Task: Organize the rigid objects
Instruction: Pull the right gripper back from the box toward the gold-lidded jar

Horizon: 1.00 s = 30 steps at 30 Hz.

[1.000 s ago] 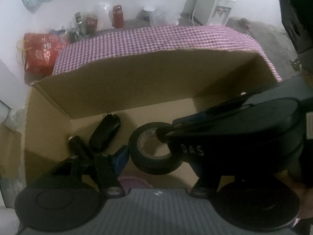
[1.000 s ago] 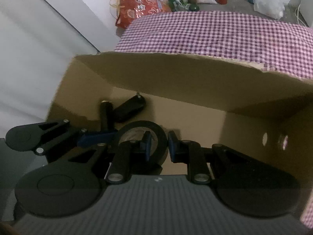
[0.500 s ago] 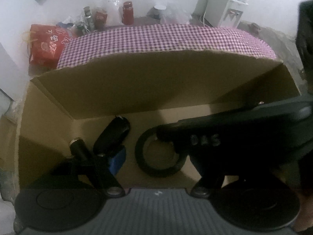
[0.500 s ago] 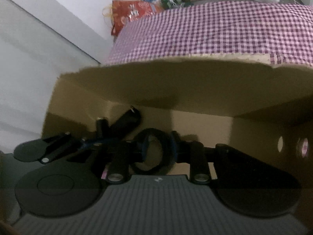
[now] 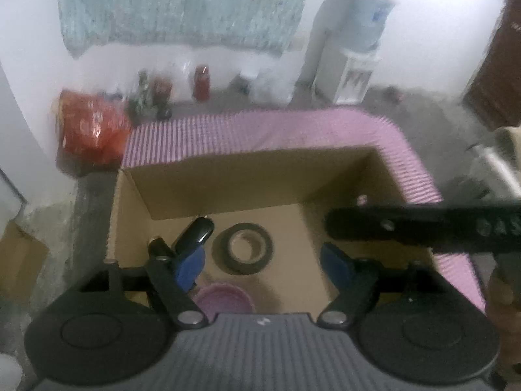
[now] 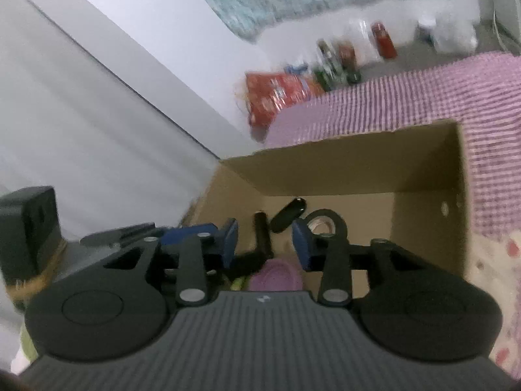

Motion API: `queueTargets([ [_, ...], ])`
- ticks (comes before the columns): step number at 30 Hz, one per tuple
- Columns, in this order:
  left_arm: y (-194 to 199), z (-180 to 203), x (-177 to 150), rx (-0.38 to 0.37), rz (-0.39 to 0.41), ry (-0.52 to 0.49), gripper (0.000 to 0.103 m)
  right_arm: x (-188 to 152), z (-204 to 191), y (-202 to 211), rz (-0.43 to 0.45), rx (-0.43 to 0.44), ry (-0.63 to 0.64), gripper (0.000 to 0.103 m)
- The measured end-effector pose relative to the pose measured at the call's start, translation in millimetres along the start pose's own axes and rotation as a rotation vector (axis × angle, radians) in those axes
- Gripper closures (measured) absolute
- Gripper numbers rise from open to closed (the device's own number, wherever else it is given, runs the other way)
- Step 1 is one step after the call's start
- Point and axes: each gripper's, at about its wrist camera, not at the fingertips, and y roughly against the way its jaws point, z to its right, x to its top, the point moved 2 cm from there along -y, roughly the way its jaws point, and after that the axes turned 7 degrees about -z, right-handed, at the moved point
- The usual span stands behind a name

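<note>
An open cardboard box [image 5: 228, 182] holds a black tape roll [image 5: 242, 249] lying flat, a black oblong case [image 5: 195, 233], a black cylinder [image 5: 158, 246] and a purple round lid [image 5: 224, 296]. My left gripper [image 5: 262, 264] hovers above the box, its jaws opening, with nothing gripped. In the right wrist view my right gripper [image 6: 265, 244] is also above the box [image 6: 325, 169], jaws opening and empty. The tape roll [image 6: 320, 224] lies beyond its right finger. The right gripper's black arm [image 5: 423, 228] crosses the left wrist view at the right.
The box stands on a purple checked cloth [image 5: 260, 133]. Beyond it on the floor are a red bag [image 5: 91, 127], bottles [image 5: 156, 94] and a water dispenser [image 5: 351, 65] by the wall. A brown door [image 5: 498, 75] is at the right.
The right gripper has let go of the tape roll, which now lies flat in the box. Both grippers have risen and drawn back from the box, with jaws wider.
</note>
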Motion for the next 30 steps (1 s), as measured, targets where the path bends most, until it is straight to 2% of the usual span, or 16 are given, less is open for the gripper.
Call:
queueTargets([
  [4,45.4,14.1,-27.8,-0.002,0.098,-0.038,0.018,-45.6,-28.3,67.2,0.131,-0.029,0.131,0.046],
  [6,61.7,19.9,-47.8,0.004,0.139,-0.045,0.017,-71.2,-42.7,96.2,0.191,-0.068,0.205,0.026],
  [10,82.7,29.8,-90.8,-0.007,0.191,-0.036,0.017,-115.4,-60.1,133.7,0.238,-0.155,0.278,0.017],
  [11,87.1,33.3,-103.1,-0.009,0.211,-0.032,0.017,-124.7,-63.5,137.6,0.241,-0.175,0.285,0.012],
  [13,89.8,38.8,-122.7,-0.007,0.23,-0.016,0.013,-142.7,-72.6,145.2,0.253,-0.218,0.324,0.009],
  [14,89.4,40.8,-134.7,-0.009,0.229,-0.009,0.013,-152.0,-77.9,147.2,0.259,-0.242,0.354,0.003],
  [16,85.9,44.2,-155.0,-0.022,0.21,0.021,0.013,-170.8,-87.7,148.3,0.27,-0.304,0.416,0.001],
  [19,74.9,44.2,-180.2,-0.065,0.185,0.065,0.013,-194.5,-98.3,140.9,0.242,-0.408,0.468,0.001],
  [24,59.0,41.6,-206.5,-0.09,0.168,0.116,0.013,-217.6,-100.7,121.8,0.172,-0.489,0.431,0.001],
  [27,53.0,43.2,-214.6,-0.112,0.137,0.113,0.013,-226.9,-99.5,109.6,0.139,-0.541,0.417,0.001],
  [30,53.1,43.6,-218.7,-0.099,0.152,0.103,0.013,-227.3,-92.0,96.4,0.104,-0.585,0.394,0.001],
])
